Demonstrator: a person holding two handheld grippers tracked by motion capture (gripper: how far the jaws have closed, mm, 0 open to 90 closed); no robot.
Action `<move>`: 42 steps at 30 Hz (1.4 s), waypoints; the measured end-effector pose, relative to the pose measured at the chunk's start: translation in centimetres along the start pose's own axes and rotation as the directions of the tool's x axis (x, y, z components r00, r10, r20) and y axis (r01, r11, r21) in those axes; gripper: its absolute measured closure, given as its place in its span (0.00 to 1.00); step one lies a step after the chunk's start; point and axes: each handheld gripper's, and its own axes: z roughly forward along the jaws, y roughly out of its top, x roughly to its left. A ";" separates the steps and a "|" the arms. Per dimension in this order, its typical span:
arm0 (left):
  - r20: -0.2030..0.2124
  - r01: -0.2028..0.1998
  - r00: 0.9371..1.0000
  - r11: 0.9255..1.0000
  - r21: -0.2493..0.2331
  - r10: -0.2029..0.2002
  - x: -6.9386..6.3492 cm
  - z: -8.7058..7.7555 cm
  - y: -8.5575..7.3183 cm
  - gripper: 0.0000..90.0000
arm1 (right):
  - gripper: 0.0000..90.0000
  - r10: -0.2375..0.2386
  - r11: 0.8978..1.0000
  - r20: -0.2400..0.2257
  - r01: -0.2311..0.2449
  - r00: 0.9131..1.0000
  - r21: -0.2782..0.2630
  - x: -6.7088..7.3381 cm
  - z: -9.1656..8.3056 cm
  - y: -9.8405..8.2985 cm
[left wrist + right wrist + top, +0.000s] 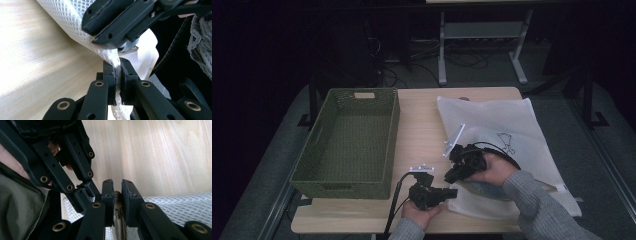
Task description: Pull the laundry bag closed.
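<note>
— While the left gripper [118, 75] sits near the front edge of the table [422, 125], what has it got?

— Its jaws are clamped on the edge of the white mesh bag [502, 125]. In the left gripper view the netting is pinched tight between the two pads and bunches up just above them.

— And the bag itself, where does it lie?

— Flat on the right half of the table, reaching from the far edge down toward the person. The near left corner is the part being worked on. A small dark drawing shows on the top of the bag.

— What about the right gripper [117, 195]?

— It is right beside the left one, almost touching it, at the same corner of the bag. Its jaws stand close together with a narrow gap. A tan strip, perhaps the bag's zip or trim, sits in that gap. I cannot tell whether the pads press on it.

— Anything else on the table?

— A green woven basket [384, 150] stands on the left half, well apart from the bag. Both sleeves come in from the bottom of the high view.
</note>
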 end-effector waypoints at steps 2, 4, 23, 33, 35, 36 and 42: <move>0.000 0.000 1.000 1.000 0.000 0.000 0.0 0.0 0.0 0.94 | 0.89 0.000 1.000 0.003 0.000 1.000 -0.002 0.1 -0.2 -0.1; -0.001 0.000 1.000 1.000 0.002 0.000 0.1 0.1 -0.1 0.94 | 0.89 -0.001 1.000 0.006 0.001 1.000 -0.011 0.1 -0.4 -0.3; 0.008 0.020 1.000 1.000 -0.002 -0.020 0.3 0.0 -0.2 0.95 | 0.88 0.028 0.998 0.044 -0.025 0.999 -0.066 0.4 -1.2 -2.8; 0.009 0.022 1.000 1.000 -0.002 -0.022 0.3 -0.1 -0.3 0.95 | 0.89 0.026 0.998 0.043 -0.023 0.999 -0.066 0.5 -0.7 -2.9; 0.007 0.023 1.000 1.000 -0.002 -0.023 0.4 -0.2 -0.3 0.95 | 0.90 0.019 0.998 0.050 -0.016 0.999 -0.062 0.6 -0.8 -2.9; 0.007 0.023 1.000 1.000 -0.005 -0.023 0.4 -0.2 -0.3 0.95 | 0.90 0.014 0.998 0.056 -0.010 0.998 -0.063 0.7 -0.8 -3.0; 0.022 0.020 1.000 1.000 -0.005 -0.020 0.3 -0.1 -0.2 0.94 | 0.90 0.013 0.997 0.073 -0.007 0.997 -0.077 1.1 -1.4 -3.3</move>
